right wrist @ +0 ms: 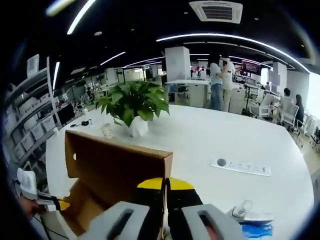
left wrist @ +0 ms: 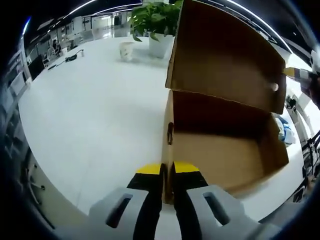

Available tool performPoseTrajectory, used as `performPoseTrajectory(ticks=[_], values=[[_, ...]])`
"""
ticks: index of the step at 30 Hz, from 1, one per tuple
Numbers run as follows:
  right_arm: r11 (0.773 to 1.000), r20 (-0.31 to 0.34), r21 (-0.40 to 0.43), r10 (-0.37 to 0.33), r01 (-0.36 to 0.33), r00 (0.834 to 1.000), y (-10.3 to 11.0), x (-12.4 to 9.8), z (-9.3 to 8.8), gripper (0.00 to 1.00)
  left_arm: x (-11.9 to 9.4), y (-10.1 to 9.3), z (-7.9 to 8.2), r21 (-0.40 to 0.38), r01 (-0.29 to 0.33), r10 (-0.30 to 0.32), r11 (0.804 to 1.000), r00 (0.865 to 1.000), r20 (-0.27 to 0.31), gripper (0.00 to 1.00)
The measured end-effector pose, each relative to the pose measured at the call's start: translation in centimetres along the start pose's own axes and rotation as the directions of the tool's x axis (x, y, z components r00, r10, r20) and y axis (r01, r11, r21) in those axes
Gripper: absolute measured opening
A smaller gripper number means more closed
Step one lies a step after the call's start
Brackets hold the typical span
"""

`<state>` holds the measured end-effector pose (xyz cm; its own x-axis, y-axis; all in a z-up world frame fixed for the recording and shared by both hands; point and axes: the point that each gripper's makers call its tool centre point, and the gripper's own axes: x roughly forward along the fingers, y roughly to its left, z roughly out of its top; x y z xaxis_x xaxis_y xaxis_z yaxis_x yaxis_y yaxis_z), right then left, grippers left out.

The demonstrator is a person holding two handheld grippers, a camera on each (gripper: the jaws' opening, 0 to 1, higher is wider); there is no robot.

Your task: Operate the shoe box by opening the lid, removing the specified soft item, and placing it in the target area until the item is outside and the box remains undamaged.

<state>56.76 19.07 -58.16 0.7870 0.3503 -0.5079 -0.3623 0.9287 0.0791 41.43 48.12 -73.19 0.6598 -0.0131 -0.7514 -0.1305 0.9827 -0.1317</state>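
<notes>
White office table (left wrist: 90, 115), open shoe box (left wrist: 220, 150) of light, crushable cardboard: left gripper (left wrist: 167, 172) pinching its side wall, right gripper (right wrist: 166, 187) clamped on the lid (right wrist: 117, 162) edge.

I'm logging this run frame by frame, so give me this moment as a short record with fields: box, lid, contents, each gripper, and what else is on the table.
box: cardboard shoe box on the white table
lid: open, standing up
contents: visible inside is bare; no soft item seen
left gripper: jaws closed on the box's side wall
right gripper: jaws closed on the lid's edge
other items: potted plant, paper cup, power strip, blue-and-white item
</notes>
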Motion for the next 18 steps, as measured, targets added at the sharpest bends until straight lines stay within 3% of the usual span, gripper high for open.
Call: performPoseTrajectory(ticks=[18], values=[[0.999, 0.136, 0.006, -0.054, 0.054, 0.989, 0.7, -3.1, -1.4, 0.00, 0.1, 0.0, 0.0, 0.000, 0.019, -0.019, 1.000, 1.000, 0.008, 0.05]])
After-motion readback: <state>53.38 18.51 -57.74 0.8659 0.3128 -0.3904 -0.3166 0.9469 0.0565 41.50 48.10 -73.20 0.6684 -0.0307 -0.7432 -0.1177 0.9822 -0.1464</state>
